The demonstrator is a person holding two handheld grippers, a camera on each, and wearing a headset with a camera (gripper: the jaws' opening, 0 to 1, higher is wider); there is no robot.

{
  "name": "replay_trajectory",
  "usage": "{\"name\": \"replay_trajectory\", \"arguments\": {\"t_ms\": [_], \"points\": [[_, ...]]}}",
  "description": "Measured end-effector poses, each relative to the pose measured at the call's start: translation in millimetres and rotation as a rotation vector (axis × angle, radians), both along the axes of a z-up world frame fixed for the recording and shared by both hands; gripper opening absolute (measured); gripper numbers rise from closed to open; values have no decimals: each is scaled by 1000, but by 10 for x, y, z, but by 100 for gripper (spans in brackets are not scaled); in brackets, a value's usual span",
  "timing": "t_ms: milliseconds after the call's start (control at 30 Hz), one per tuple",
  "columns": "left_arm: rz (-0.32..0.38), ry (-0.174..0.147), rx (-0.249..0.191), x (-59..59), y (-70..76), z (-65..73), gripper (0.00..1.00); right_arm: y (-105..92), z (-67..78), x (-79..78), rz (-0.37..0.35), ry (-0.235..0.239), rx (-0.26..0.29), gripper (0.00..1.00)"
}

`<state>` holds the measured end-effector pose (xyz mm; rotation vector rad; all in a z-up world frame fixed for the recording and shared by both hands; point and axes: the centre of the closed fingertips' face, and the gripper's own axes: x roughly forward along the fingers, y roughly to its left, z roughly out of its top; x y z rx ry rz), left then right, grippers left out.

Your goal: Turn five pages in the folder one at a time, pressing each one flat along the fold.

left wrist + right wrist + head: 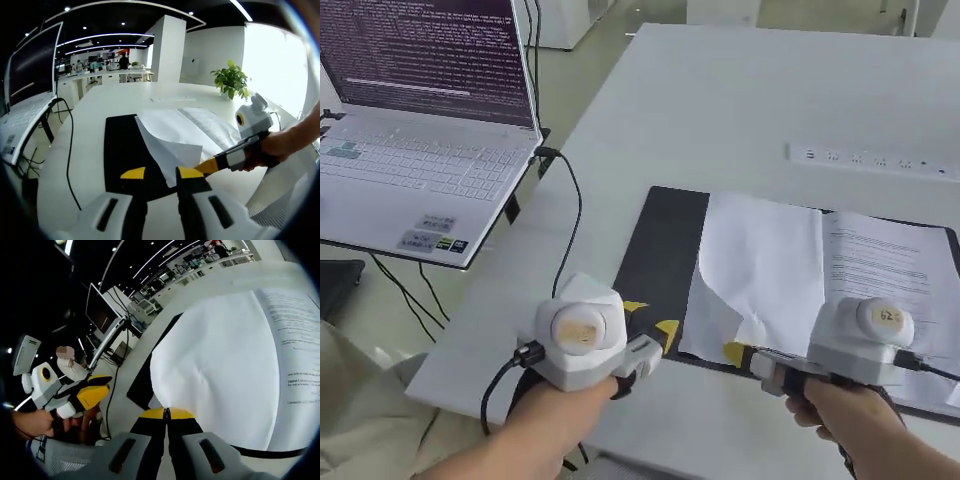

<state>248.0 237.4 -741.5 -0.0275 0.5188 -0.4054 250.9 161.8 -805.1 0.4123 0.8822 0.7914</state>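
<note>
At six o'clock on the turned page, my right gripper has its fingers pinched on the lower edge, my left gripper holds its fingers wide over the folder on the bench; I'd lay the sheet down, then press along the fold.

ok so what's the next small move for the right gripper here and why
Probably carry the right gripper leftward and lay the page onto the black cover: its jaws are shut on the page's lower edge, and the page bows up, not yet flat.
</note>
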Motion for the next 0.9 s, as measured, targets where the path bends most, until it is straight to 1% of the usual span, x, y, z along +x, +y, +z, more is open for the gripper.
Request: {"name": "replay_trajectory", "arguments": {"t_ms": [67,100,167,267,300,433,500,533,600,700,733,800,900], "points": [[-6,5,0,9,-28,-19,21,7,-42,5,-1,9,2,0],[-12,8,7,15,-44,-36,21,6,-60,9,-3,10,0,0],[-21,12,11,29,-72,-58,21,16,-68,-12,-4,26,5,0],[-31,17,20,54,-99,-88,21,13,-80,-43,-5,33,14,2],[-32,17,20,62,-108,-92,21,25,-71,-66,-1,42,23,3],[-50,24,32,89,-161,-126,20,23,-20,-99,1,36,49,2],[-58,22,38,113,-194,-136,20,8,28,-116,-2,30,67,3],[-65,25,40,126,-221,-145,20,-2,75,-133,-7,32,83,3],[-73,19,44,151,-258,-158,19,-35,122,-142,-13,31,98,3],[-97,25,59,191,-344,-239,17,-136,213,-108,-39,17,124,3],[-104,26,64,211,-389,-268,16,-193,247,-63,-56,8,136,3],[-123,29,75,247,-471,-323,16,-296,294,20,-89,5,152,3],[-137,34,91,309,-565,-403,16,-438,319,145,-117,-4,157,3]]}}
